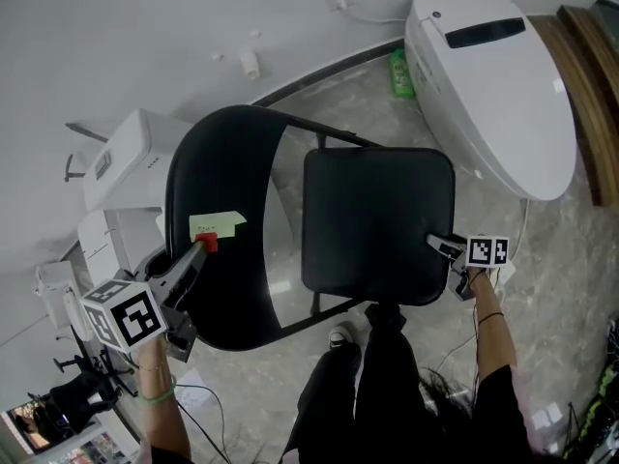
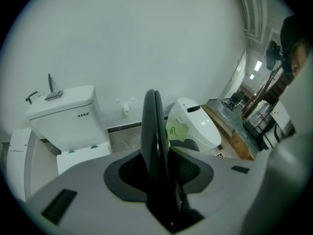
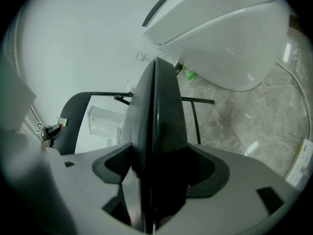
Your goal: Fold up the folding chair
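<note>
Dark trousers (image 1: 387,385) and a shoe (image 1: 340,336) of the person fill the bottom of the head view. Just ahead a black folding chair (image 1: 377,259) stands open on the marble floor (image 1: 368,104), between a white toilet (image 1: 493,95) at the upper right and a second toilet with a cistern (image 1: 126,162) at the left. The left gripper (image 1: 198,249) meets the curved backrest (image 1: 218,172) at its edge, just below a yellow-green sticky note (image 1: 215,224). The right gripper (image 1: 440,246) meets the seat (image 1: 377,201) at its near right corner.

Seen from the left gripper view, the thin backrest edge runs upright between the fingers (image 2: 127,177), which are closed on it.

Seen from the right gripper view, the seat's edge stands between the fingers (image 3: 205,173), also clamped tight.

The chair looks stiff and moderately heavy, with a thin metal tube frame and smooth, hard-looking panels that could slide between the pads. These two holds seem sensible: the backrest steadies the frame while the seat's front corner gives the most leverage for swinging the seat up toward the backrest. The hinge will probably resist at first, and the legs may skid on the polished floor.
</note>
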A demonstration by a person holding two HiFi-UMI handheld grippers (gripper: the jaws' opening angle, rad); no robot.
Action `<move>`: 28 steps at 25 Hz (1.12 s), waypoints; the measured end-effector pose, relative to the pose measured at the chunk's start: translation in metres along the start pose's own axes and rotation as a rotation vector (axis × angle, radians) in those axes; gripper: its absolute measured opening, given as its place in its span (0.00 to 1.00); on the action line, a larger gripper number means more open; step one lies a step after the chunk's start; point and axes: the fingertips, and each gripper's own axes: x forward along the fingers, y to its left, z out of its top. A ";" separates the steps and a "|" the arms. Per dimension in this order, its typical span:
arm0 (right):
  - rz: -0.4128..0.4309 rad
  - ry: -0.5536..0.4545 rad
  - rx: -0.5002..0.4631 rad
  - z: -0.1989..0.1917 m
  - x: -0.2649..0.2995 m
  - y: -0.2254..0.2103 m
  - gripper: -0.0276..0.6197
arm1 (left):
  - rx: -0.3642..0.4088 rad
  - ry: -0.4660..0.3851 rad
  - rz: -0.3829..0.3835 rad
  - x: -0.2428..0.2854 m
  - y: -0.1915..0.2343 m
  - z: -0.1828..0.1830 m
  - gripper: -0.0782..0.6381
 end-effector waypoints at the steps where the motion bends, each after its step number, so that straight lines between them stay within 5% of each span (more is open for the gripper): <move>1: -0.007 -0.004 -0.001 -0.002 -0.004 0.006 0.57 | 0.001 0.000 -0.010 -0.004 -0.007 0.003 0.30; 18: 0.174 -0.157 0.069 -0.013 -0.048 0.202 0.41 | 0.032 0.023 -0.108 -0.077 -0.067 0.049 0.24; 22: 0.242 -0.128 0.011 -0.012 -0.043 0.265 0.36 | 0.013 0.006 -0.145 -0.095 -0.087 0.063 0.22; 28: 0.251 -0.008 -0.139 -0.019 -0.020 0.341 0.34 | 0.041 0.027 -0.083 -0.113 -0.107 0.074 0.21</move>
